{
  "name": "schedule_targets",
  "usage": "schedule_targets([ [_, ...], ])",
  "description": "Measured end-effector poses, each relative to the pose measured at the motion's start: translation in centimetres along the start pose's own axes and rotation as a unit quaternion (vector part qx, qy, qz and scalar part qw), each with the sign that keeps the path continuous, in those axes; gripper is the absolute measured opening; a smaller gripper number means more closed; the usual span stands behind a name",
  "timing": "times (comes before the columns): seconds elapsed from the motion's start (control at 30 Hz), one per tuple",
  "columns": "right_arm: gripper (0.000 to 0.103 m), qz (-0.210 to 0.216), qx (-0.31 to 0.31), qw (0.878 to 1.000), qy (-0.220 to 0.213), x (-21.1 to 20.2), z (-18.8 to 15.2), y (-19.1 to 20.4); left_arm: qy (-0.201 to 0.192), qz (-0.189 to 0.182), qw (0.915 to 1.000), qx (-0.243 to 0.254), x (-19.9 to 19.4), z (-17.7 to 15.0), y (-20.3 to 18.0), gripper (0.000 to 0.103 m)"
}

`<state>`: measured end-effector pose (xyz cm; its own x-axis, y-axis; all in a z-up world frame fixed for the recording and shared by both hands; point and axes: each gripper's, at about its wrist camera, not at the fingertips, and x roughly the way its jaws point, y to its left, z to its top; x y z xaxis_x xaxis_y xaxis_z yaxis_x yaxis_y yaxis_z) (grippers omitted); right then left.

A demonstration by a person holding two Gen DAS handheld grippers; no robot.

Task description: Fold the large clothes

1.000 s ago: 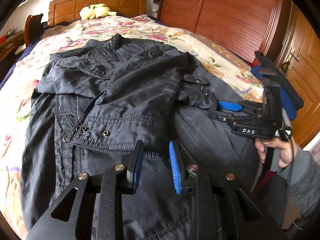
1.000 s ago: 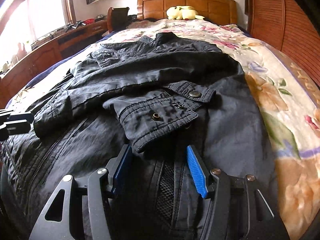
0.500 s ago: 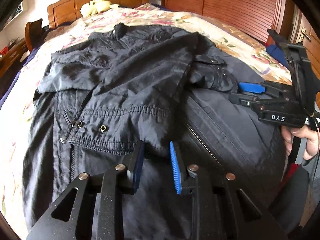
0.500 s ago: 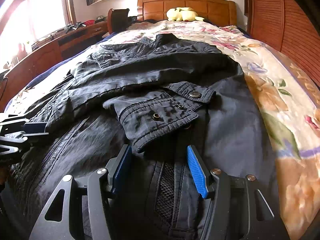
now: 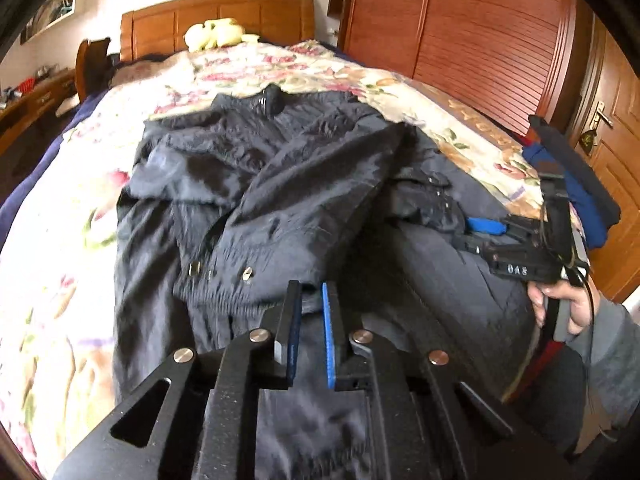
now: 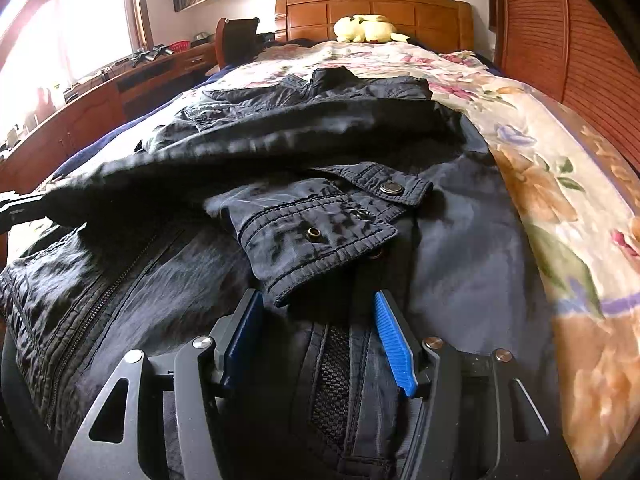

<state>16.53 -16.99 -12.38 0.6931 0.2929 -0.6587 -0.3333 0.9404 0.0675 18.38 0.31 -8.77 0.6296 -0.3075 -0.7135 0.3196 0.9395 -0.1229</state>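
Jacket [image 5: 304,208]: dark navy, spread lengthwise on the bed, collar toward the headboard, both sleeves folded in across the chest.
Left sleeve cuff [image 5: 224,280]: lies on the front panel just ahead of the left gripper; two metal snaps show on it.
Right sleeve cuff [image 6: 320,240]: lies over the zipper line, snap tab turned up, its hem right at the tips of the right gripper's fingers.
Left gripper [image 5: 310,316]: low over the jacket's lower front; jaws narrowed to a slim gap with dark cloth visible between the blue pads, though whether they pinch it cannot be told.
Right gripper [image 6: 318,320]: low over the hem by the open zipper; jaws spread wide, nothing between them.
Right hand [image 5: 560,304]: grips the handle of the right gripper, seen from the left wrist view.
Bedspread [image 6: 560,208]: floral, under the jacket.
Headboard [image 6: 372,8]: wooden, with a yellow plush toy [image 6: 368,28] in front of it.
Wardrobe [image 5: 480,40]: reddish wood, slatted doors, along the bed's right side.
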Motion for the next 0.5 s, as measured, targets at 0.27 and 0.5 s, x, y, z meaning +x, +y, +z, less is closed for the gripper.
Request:
schedule_targets([
  [0.27, 0.06, -0.002, -0.003, 1.0, -0.003, 0.0, 0.0, 0.1, 0.014, 0.068, 0.9975, -0.01, -4.7, -5.0, 3.2, 0.026],
  [0.5, 0.06, -0.003, -0.006, 1.0, -0.004, 0.1, 0.0, 0.1, 0.041, 0.103, 0.9917, -0.064, -6.2, -8.9, 7.0, 0.027],
])
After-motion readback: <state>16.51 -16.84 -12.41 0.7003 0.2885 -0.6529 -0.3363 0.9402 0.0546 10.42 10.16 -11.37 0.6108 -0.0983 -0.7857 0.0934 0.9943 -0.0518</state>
